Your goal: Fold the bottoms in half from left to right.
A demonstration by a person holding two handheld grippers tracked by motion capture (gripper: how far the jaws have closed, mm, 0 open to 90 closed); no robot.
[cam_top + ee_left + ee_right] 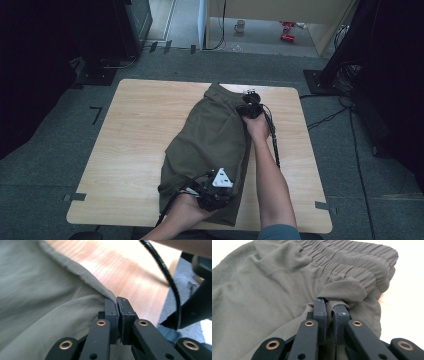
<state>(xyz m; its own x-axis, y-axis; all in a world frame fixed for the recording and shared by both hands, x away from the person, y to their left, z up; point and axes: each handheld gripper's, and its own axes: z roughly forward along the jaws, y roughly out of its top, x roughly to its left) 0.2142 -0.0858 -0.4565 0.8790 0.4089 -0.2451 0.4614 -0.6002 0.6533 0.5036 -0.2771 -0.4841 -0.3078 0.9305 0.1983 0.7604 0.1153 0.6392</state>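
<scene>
Olive shorts (210, 145) lie folded on the table (135, 150). Left gripper (117, 305) has its jaws closed on the hem edge at its tips; right gripper (329, 306) is clamped on a pinch of cloth just below the waistband (352, 260). Risk: both bites look shallow, so uneven lifting could slip the thin fabric free and spoil the fold. Table is pale wood; grey floor (55, 130), dark stands (350, 50) and cables (330, 117) surround it.

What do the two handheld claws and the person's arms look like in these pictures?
Both are black. The left claw has flat dark jaw pads, linkage bars with brass-coloured rivets, and a grey three-cornered plate on top. The right claw is built alike. A ribbed black cable trails from one. The forearms are bare; one grey-blue sleeve shows.
</scene>
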